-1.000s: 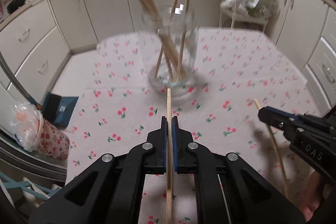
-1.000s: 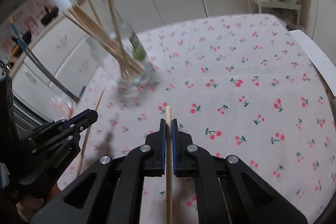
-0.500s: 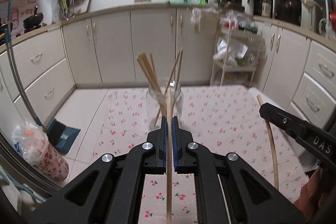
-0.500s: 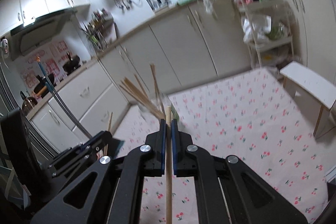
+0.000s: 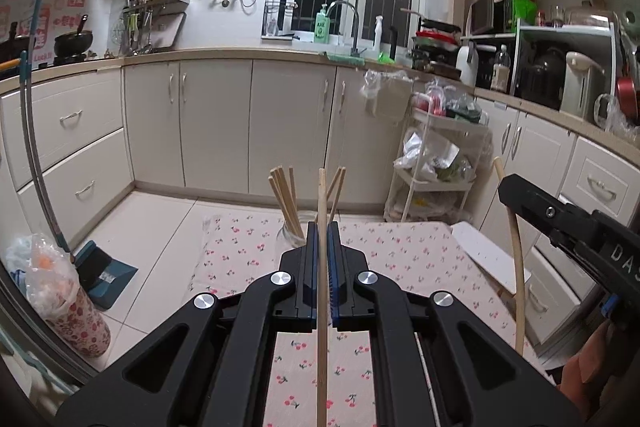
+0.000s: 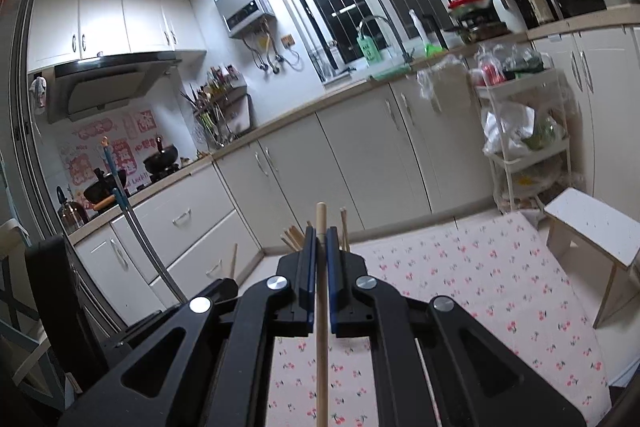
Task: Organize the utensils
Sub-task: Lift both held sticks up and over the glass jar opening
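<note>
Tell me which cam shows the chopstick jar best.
Left wrist: the glass jar with its chopsticks stands on the cherry cloth just past the fingers. Right wrist shows only chopstick tips; the jar itself is hidden by the fingers.

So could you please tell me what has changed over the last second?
Both grippers rose and tilted up from the table, each carrying its chopstick; the jar now sits low and far ahead. The left gripper and right gripper stayed shut on their chopsticks; the jar kept its place.
</note>
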### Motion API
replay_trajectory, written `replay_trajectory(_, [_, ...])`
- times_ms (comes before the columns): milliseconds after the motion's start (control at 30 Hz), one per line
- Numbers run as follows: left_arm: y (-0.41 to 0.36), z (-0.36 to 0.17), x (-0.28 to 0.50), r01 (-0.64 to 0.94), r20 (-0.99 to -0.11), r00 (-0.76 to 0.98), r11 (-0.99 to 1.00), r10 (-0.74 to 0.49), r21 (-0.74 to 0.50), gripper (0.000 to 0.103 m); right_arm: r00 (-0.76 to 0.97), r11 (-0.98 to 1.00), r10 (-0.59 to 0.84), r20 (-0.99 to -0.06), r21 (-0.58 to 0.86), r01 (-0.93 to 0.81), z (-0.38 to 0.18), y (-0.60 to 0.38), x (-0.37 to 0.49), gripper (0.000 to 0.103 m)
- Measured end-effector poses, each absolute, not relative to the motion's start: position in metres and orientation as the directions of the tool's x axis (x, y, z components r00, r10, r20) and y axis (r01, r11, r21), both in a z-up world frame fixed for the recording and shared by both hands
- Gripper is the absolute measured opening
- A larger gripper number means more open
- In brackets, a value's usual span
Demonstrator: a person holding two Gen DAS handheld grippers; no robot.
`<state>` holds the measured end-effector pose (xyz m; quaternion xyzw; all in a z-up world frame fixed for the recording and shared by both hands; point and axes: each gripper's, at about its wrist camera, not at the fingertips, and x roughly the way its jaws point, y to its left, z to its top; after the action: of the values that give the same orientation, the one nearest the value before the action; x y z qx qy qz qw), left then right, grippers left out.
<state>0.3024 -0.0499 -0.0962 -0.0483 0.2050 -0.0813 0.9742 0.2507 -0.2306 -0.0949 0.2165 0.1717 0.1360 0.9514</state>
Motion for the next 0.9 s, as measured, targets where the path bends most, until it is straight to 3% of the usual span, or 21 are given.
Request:
replay_trajectory(467, [-0.027, -0.08, 0.34, 0.126, -0.298, 0.937, 0.971, -0.184, -0.205, 0.004, 0.918, 0.858, 0.335, -0.213, 0.472, -0.204, -0.092, -0.227, 0.294, 0.006])
replay_trajectory(900, [-0.008, -0.061, 0.401, 0.125, -0.166, 0.968, 0.935, -0.188, -0.332, 0.004, 0.945, 0.806, 0.321, -0.066, 0.544, -0.235, -0.079, -0.232, 0.36, 0.006])
